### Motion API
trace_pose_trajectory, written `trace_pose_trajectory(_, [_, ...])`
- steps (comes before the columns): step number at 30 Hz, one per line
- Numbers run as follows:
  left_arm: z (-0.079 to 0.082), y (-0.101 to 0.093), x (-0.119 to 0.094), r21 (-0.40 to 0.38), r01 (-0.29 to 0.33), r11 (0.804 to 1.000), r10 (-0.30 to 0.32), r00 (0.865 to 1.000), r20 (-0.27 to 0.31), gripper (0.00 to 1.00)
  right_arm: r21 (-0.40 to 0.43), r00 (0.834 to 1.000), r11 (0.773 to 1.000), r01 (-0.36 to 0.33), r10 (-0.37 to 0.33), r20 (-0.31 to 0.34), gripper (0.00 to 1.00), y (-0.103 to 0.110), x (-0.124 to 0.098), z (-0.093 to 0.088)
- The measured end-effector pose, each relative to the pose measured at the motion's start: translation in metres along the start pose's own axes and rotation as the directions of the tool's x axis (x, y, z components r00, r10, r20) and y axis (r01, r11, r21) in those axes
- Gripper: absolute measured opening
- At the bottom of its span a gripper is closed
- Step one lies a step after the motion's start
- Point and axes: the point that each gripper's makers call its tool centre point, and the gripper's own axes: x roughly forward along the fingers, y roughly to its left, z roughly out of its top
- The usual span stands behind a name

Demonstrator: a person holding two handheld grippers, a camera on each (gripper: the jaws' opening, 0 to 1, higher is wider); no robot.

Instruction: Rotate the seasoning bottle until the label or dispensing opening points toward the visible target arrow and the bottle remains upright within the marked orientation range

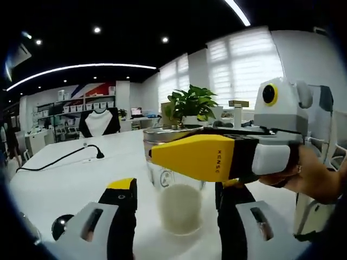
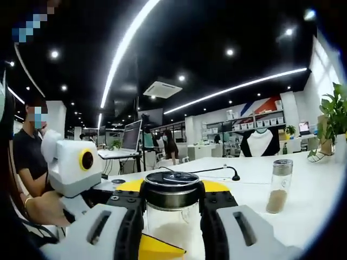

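Both tools look alike: the left gripper (image 1: 176, 219) has two black jaws set in light grey housings with dark slots, one jaw tipped with yellow. The right gripper (image 2: 172, 214) repeats that build, black jaws in slotted grey housings with small screws near the top. Seen from the left gripper view, its body is a yellow wedge with small dark lettering along the side, then a black band, then a white-grey grip held in the person's hand (image 1: 314, 176).
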Motion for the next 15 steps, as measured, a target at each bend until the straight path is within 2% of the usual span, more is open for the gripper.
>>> trace_pose_trajectory(5, [0.003, -0.003, 0.000, 0.025, 0.016, 1.000, -0.017, 1.000, 0.018, 0.52, -0.013, 1.000, 1.000, -0.027, 0.026, -0.017, 0.36, 0.011, -0.001, -0.004])
trace_pose_trajectory(7, [0.003, -0.007, 0.000, 0.034, 0.041, 0.999, -0.041, 0.999, 0.021, 0.48, -0.012, 0.999, 0.999, -0.033, 0.032, -0.020, 0.36, 0.012, -0.002, -0.005])
trace_pose_trajectory(12, [0.003, -0.008, -0.002, 0.029, 0.045, 0.999, -0.046, 0.998, 0.031, 0.46, -0.011, 0.999, 0.999, -0.036, 0.036, -0.020, 0.36, 0.014, -0.004, -0.004])
trace_pose_trajectory(15, [0.006, -0.009, -0.006, 0.038, 0.045, 0.998, -0.047, 0.997, 0.056, 0.45, -0.007, 0.999, 0.999, -0.052, 0.052, -0.010, 0.36, 0.017, -0.006, -0.002])
